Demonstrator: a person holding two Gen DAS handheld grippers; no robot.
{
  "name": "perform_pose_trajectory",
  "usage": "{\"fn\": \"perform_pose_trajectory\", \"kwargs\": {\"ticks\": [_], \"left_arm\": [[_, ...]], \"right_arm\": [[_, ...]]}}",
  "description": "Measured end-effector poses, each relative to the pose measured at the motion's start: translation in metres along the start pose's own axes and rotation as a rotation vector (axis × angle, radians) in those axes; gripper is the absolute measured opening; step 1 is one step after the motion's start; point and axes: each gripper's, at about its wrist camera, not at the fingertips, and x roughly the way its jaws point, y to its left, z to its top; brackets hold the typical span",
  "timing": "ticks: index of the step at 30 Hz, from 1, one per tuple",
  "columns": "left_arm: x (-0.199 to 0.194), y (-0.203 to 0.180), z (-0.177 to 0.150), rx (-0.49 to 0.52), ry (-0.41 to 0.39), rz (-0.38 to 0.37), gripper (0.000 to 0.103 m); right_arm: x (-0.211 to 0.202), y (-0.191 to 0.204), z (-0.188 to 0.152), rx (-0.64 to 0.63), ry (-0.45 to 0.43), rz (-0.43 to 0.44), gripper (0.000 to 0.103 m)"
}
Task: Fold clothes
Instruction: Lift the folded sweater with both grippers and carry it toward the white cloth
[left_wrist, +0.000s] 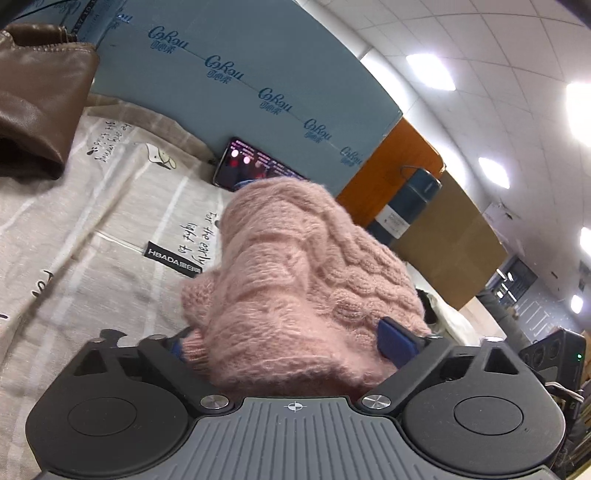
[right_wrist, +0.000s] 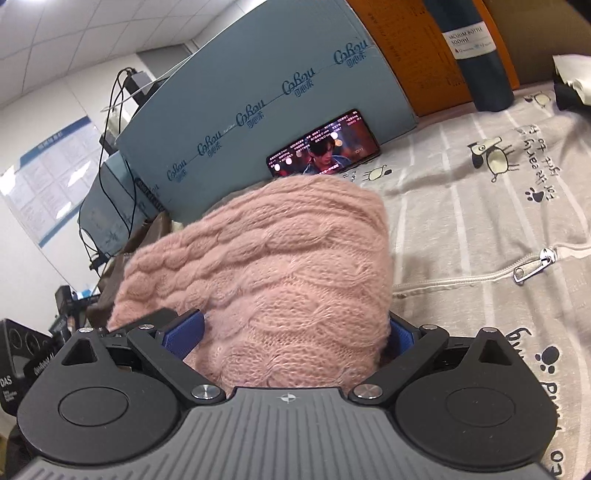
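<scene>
A pink cable-knit sweater (left_wrist: 295, 280) is bunched up between the blue pads of my left gripper (left_wrist: 284, 345), which is shut on it and holds it above the bed. The same pink sweater (right_wrist: 266, 273) fills the right wrist view, where my right gripper (right_wrist: 295, 332) is also shut on it. The fingertips of both grippers are hidden inside the knit. The sweater hangs over a grey printed sheet (left_wrist: 92, 229), which also shows in the right wrist view (right_wrist: 480, 206).
A brown leather garment (left_wrist: 40, 99) lies at the far left. A phone (right_wrist: 323, 146) with a lit screen leans on a blue foam board (right_wrist: 258, 92). A dark vacuum bottle (right_wrist: 476, 51) stands at the back. A zipper (right_wrist: 532, 266) runs across the sheet.
</scene>
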Motion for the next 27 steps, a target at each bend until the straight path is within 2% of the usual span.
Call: {"fn": "perform_pose_trajectory", "kwargs": {"ticks": [1,3,4,5,6,8,11,14,18,27], "left_arm": [[0.001,0.001,0.0,-0.01,0.001,0.003,0.08],[0.002,0.004,0.0,-0.026,0.005,0.001,0.061],[0.002,0.004,0.001,-0.028,0.006,-0.002,0.055],[0.001,0.002,0.0,-0.018,0.004,-0.003,0.054],[0.0,-0.001,0.0,-0.008,0.001,-0.004,0.051],[-0.003,-0.007,-0.001,0.002,-0.005,-0.018,0.05],[-0.009,-0.019,-0.003,0.009,-0.014,-0.049,0.05],[-0.004,-0.032,-0.006,0.01,0.01,-0.091,0.05],[0.011,-0.061,-0.008,0.059,0.032,-0.162,0.05],[0.084,-0.146,-0.015,0.221,0.123,-0.3,0.05]], "right_arm": [[0.0,0.0,0.0,0.002,-0.003,-0.007,0.098],[-0.001,0.0,-0.001,0.005,-0.01,-0.02,0.094],[-0.001,0.0,-0.001,0.007,-0.013,-0.026,0.087],[-0.001,0.0,-0.001,0.008,-0.016,-0.033,0.076],[-0.002,0.0,-0.001,0.01,-0.02,-0.036,0.073],[-0.006,0.0,-0.001,0.014,-0.029,-0.036,0.061],[-0.018,0.001,0.0,0.018,-0.057,-0.027,0.054],[-0.036,-0.001,0.001,0.03,-0.099,-0.031,0.053],[-0.067,-0.011,0.003,0.043,-0.173,-0.06,0.051],[-0.139,-0.059,0.016,0.067,-0.38,-0.206,0.05]]}}
